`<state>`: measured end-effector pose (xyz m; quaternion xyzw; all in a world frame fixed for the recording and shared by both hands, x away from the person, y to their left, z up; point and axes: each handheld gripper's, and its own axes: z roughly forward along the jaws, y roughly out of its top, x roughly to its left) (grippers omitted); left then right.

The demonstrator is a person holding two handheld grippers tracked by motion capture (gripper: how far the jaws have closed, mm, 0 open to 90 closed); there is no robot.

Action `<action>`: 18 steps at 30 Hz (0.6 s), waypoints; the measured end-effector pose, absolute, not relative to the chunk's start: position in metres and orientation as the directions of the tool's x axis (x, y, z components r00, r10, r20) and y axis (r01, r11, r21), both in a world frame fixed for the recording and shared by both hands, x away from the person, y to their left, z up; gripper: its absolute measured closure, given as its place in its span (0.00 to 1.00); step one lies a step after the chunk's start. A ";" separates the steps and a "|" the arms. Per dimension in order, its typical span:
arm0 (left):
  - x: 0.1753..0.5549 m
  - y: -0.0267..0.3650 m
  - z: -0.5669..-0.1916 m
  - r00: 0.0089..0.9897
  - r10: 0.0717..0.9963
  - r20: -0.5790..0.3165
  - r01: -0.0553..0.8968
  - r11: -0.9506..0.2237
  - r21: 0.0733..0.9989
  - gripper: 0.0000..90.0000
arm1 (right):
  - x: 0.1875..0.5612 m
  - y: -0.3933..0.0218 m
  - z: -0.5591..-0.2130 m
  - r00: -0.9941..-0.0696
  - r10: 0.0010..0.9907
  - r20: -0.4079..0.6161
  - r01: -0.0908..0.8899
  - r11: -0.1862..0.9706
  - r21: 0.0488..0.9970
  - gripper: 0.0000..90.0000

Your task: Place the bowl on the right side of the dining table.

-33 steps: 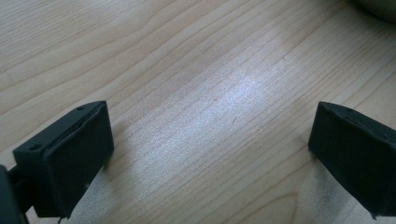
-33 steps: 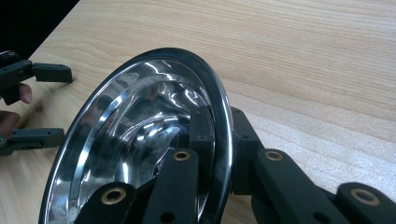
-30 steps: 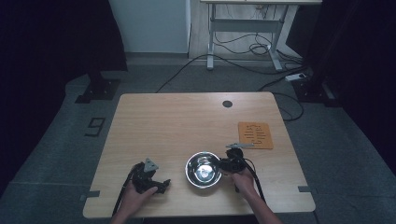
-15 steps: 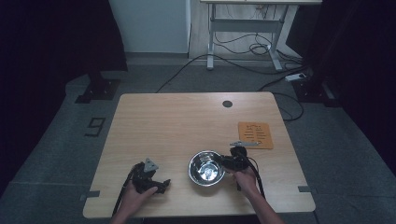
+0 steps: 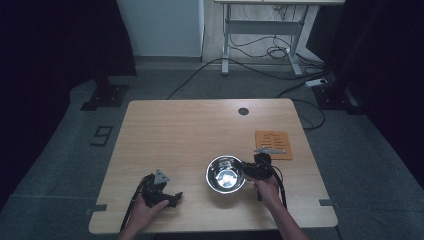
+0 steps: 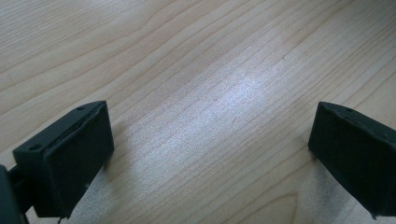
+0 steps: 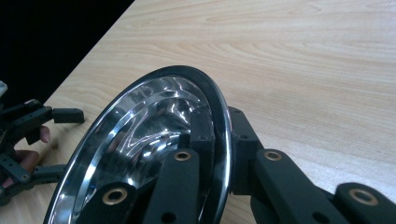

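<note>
A shiny steel bowl (image 5: 225,174) sits near the front of the wooden table (image 5: 200,130), right of centre. My right gripper (image 5: 248,171) is shut on the bowl's right rim. In the right gripper view one jaw lies inside the bowl (image 7: 154,140) and the other outside, pinching the rim (image 7: 223,126). My left gripper (image 5: 172,197) rests at the front left of the table, held by a hand, with nothing in it. The left gripper view has its black fingers (image 6: 70,158) spread wide over bare wood, so it is open.
An orange card (image 5: 273,144) with a small metal tool on it lies at the table's right side, behind my right gripper. A dark round hole (image 5: 243,111) marks the far edge. Cables and a desk frame (image 5: 260,40) stand on the floor beyond.
The bowl and my right gripper have shifted slightly to the right across the table. The left gripper has stayed where it was.
</note>
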<state>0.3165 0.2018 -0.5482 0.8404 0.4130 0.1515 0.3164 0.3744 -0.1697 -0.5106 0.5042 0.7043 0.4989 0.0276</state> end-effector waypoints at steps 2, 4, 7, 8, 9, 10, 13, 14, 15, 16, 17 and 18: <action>0.317 0.202 -0.548 0.613 0.790 -0.007 0.598 -0.459 0.657 0.00 | 0.375 -0.171 -0.509 -0.489 0.738 0.465 0.677 -0.014 0.736 0.93; 0.317 0.202 -0.548 0.613 0.790 -0.007 0.599 -0.458 0.657 0.00 | 0.376 -0.172 -0.507 -0.488 0.739 0.465 0.675 -0.019 0.738 0.93; 0.317 0.202 -0.548 0.613 0.790 -0.007 0.598 -0.459 0.657 0.00 | 0.378 -0.175 -0.504 -0.488 0.740 0.463 0.667 -0.026 0.744 0.93; 0.317 0.202 -0.548 0.613 0.790 -0.006 0.598 -0.459 0.657 0.00 | 0.378 -0.176 -0.503 -0.487 0.739 0.465 0.665 -0.032 0.746 0.93; 0.317 0.202 -0.548 0.613 0.790 -0.006 0.598 -0.459 0.657 0.00 | 0.378 -0.176 -0.503 -0.487 0.739 0.465 0.665 -0.032 0.746 0.93; 0.317 0.202 -0.548 0.613 0.790 -0.007 0.598 -0.459 0.657 0.00 | 0.379 -0.176 -0.502 -0.486 0.739 0.467 0.666 -0.033 0.745 0.93; 0.317 0.202 -0.548 0.613 0.790 -0.007 0.598 -0.459 0.657 0.00 | 0.380 -0.178 -0.499 -0.485 0.745 0.458 0.659 -0.034 0.752 0.93; 0.317 0.202 -0.548 0.613 0.790 -0.007 0.598 -0.459 0.657 0.00 | 0.381 -0.179 -0.498 -0.483 0.746 0.458 0.656 -0.038 0.754 0.93; 0.317 0.202 -0.548 0.613 0.790 -0.007 0.598 -0.459 0.657 0.00 | 0.381 -0.179 -0.498 -0.483 0.746 0.458 0.656 -0.038 0.754 0.93; 0.317 0.202 -0.548 0.613 0.790 -0.007 0.598 -0.459 0.657 0.00 | 0.381 -0.179 -0.497 -0.481 0.746 0.460 0.656 -0.042 0.754 0.93; 0.317 0.202 -0.548 0.613 0.790 -0.007 0.598 -0.459 0.657 0.00 | 0.382 -0.180 -0.496 -0.482 0.749 0.456 0.653 -0.041 0.757 0.93; 0.317 0.202 -0.548 0.613 0.790 -0.007 0.598 -0.459 0.657 0.00 | 0.383 -0.182 -0.494 -0.480 0.749 0.456 0.652 -0.044 0.757 0.93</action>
